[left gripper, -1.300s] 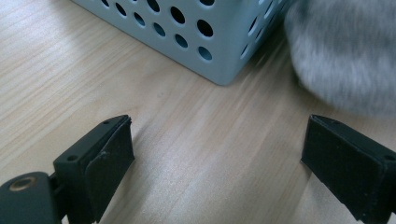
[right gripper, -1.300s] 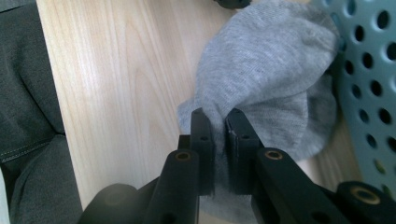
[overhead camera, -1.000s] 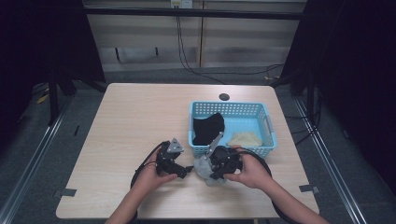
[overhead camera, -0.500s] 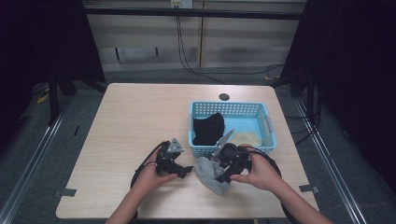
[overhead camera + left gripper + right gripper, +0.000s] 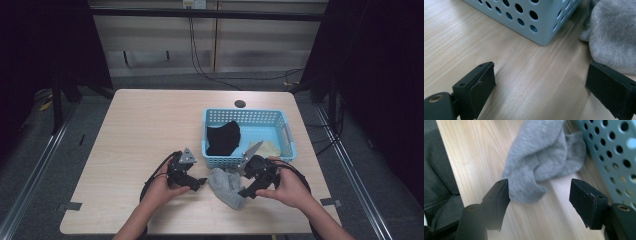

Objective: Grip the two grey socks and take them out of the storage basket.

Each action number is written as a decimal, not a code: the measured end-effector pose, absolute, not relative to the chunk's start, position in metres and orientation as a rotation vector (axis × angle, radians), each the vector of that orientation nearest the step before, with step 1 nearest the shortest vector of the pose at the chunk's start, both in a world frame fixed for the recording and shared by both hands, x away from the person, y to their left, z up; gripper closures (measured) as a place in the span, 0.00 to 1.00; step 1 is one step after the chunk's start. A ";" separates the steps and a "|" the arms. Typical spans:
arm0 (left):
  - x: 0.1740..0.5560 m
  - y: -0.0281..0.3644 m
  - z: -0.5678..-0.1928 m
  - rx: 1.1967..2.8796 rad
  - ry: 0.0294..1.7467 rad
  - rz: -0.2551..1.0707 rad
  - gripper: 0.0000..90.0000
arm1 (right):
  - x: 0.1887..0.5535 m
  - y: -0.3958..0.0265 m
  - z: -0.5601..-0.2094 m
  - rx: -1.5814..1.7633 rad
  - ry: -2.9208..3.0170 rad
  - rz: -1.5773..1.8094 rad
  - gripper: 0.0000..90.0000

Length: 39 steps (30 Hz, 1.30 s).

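Grey sock (image 5: pixel 226 186): crumpled on the table, just before the blue basket (image 5: pixel 289 134).
Right gripper (image 5: pixel 539 200): jaws just opened, sock loose between them.
Left gripper (image 5: pixel 539 85): beside the sock, agape, empty.

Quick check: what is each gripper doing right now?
Left gripper: open, holding nothing.
Right gripper: open, jaws just opened; grey sock lies loose on the table.

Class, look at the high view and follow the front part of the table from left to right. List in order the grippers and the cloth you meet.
left gripper → grey sock → right gripper
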<state>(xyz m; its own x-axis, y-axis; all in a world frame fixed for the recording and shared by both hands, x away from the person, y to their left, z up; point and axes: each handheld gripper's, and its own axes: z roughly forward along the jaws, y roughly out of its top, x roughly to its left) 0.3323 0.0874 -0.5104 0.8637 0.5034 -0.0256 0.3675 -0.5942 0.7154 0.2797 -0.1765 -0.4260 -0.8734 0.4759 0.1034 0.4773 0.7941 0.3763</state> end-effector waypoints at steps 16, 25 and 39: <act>0.332 0.087 -0.511 2.269 0.629 0.228 0.09 | 0.269 -0.221 -0.443 -0.909 -2.954 -0.735 0.29; 0.332 0.087 -0.511 2.269 0.629 0.228 0.09 | 0.266 -0.244 -0.467 -0.943 -2.956 -0.845 0.27; 0.332 0.087 -0.510 2.270 0.629 0.228 0.09 | 0.266 -0.262 -0.498 -0.952 -2.996 -1.073 0.20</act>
<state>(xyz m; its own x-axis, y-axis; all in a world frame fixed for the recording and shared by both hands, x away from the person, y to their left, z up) 0.3321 0.0873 -0.5105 0.8631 0.5043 -0.0277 0.3695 -0.5930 0.7154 0.2658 -0.2620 -0.4985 -0.8207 0.5709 0.0218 0.4550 0.6300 0.6294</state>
